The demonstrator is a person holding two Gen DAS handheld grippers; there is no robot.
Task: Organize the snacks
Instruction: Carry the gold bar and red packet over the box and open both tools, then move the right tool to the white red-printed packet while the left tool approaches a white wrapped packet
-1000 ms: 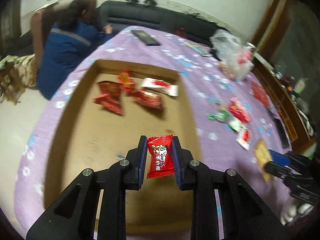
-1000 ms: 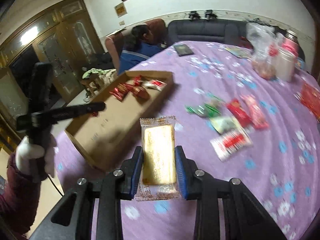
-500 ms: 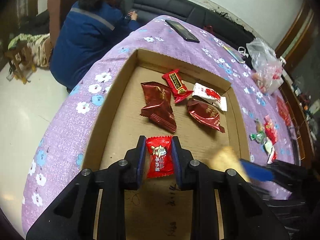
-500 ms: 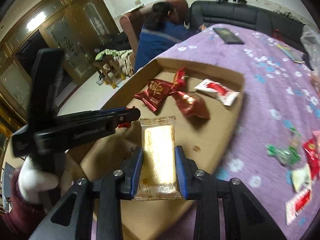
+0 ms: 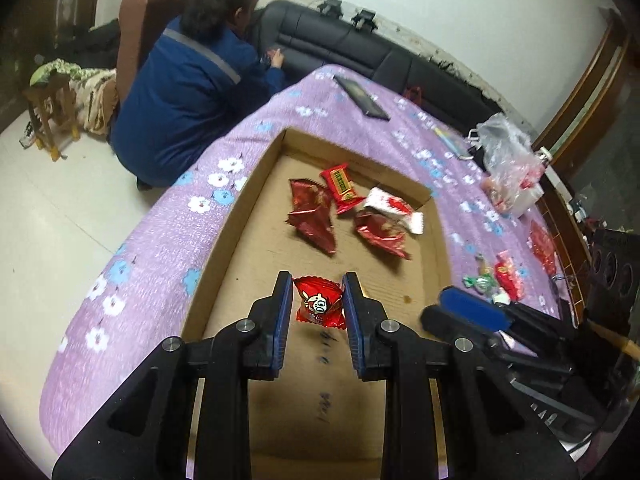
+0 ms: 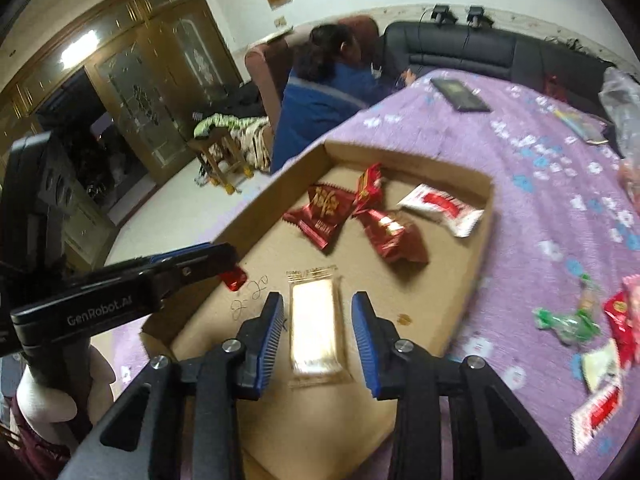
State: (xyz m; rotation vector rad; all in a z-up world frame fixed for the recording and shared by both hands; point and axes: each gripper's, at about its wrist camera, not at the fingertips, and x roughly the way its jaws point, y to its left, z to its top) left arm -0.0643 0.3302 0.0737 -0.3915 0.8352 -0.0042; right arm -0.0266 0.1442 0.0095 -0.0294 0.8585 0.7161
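A shallow cardboard box (image 5: 248, 200) (image 6: 476, 248) lies on the purple flowered tablecloth and holds several red and white snack packets (image 5: 312, 216) (image 6: 394, 234). My left gripper (image 5: 316, 308) is over the box, shut on a small red candy packet (image 5: 320, 306); it shows in the right wrist view (image 6: 224, 264) at the left. My right gripper (image 6: 318, 320) is open over the box. A gold-and-white wafer packet (image 6: 316, 326) is blurred between its spread fingers, not gripped. The right gripper shows in the left wrist view (image 5: 460, 312).
Loose snacks (image 6: 592, 320) (image 5: 500, 276) lie on the cloth right of the box. A clear plastic bag (image 5: 508, 160) and a dark tablet (image 5: 362, 98) lie further back. A person in blue (image 5: 188, 92) sits by the table's far left edge, near a black sofa.
My right gripper opened and let go of the gold wafer packet, which drops into the box. My left gripper kept the red candy and stayed over the box.
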